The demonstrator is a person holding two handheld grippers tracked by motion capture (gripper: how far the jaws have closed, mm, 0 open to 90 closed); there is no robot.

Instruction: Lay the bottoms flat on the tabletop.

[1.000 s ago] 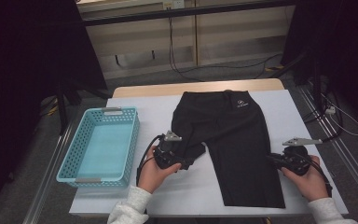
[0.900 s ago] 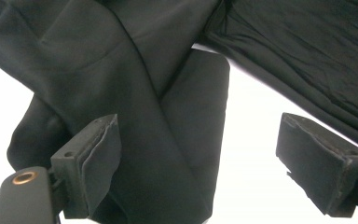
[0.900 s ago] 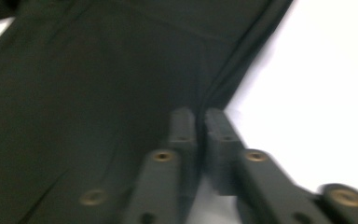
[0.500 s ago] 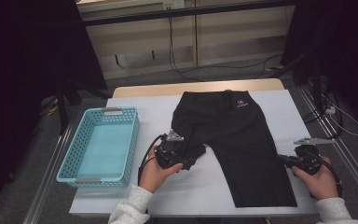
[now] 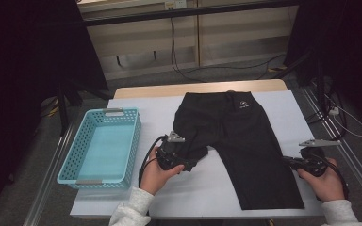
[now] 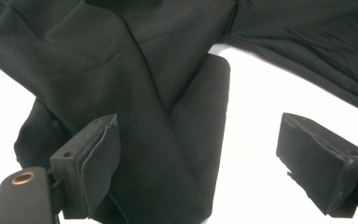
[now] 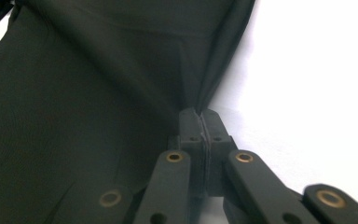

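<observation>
I have the black shorts (image 5: 238, 141) spread flat on the white bench (image 5: 283, 106), waistband toward the far edge and the legs running toward my near edge. The longer leg lies stretched toward the near right corner; the other leg is folded over on itself and bunched just left of the middle.

My right gripper (image 5: 292, 162) sits near the right edge of the bench, at the outer hem of the long leg. In the right gripper view its jaws are pressed together with a thin ridge of the black fabric (image 7: 121, 93) pinched between them, and the cloth pulls up into a small peak at the pinch. White bench surface shows to the right of that edge.

My left gripper (image 5: 188, 165) is at the folded leg, near the middle of the bench toward the near edge. In the left gripper view its jaws stand spread wide apart: one pad (image 6: 91, 163) rests against the doubled fabric, the other pad (image 6: 321, 163) hangs over bare white bench, clear of the cloth. It grips nothing. The folded strip of the leg (image 6: 186, 140) runs between the two jaws, closer to the first.

A light blue basket (image 5: 66, 176) stands at the left edge of the bench, well apart from the shorts.
</observation>
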